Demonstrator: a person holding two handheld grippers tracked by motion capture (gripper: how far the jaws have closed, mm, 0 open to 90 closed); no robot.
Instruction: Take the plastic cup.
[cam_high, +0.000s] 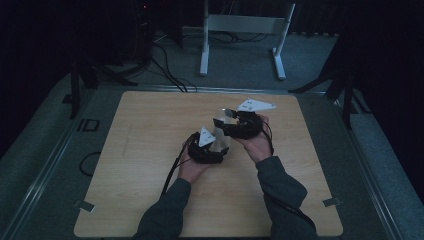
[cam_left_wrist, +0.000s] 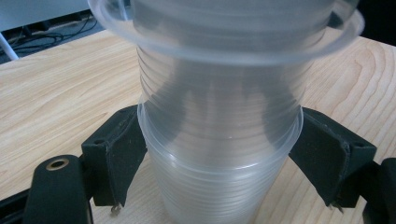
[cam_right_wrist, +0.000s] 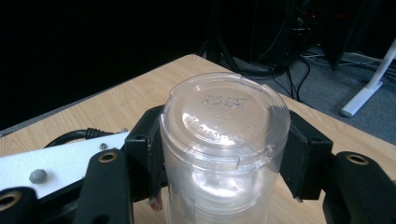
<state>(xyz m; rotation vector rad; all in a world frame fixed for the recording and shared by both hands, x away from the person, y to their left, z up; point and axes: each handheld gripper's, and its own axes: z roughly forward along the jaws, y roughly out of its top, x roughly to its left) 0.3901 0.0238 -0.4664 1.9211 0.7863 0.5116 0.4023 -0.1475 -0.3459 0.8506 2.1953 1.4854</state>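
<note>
A stack of clear plastic cups (cam_high: 218, 138) is held between both grippers over the middle of the wooden table (cam_high: 150, 125). My left gripper (cam_high: 214, 148) is shut on the stack; in the left gripper view its black pads (cam_left_wrist: 122, 154) press the ribbed wall of the cups (cam_left_wrist: 219, 140) just below one cup's rim, and a wider rim flares above. My right gripper (cam_high: 228, 123) is shut on the other end. In the right gripper view the embossed flat base of a cup (cam_right_wrist: 223, 121) faces the camera between the pads (cam_right_wrist: 303, 154).
A white stand (cam_high: 243, 31) with two legs is on the floor behind the table, among cables (cam_high: 165, 65). Dark tripod legs (cam_high: 80, 80) stand at both far corners. Small metal brackets (cam_high: 332, 202) sit at the table's near corners. The left gripper's white plate (cam_right_wrist: 56, 163) lies beside the right jaws.
</note>
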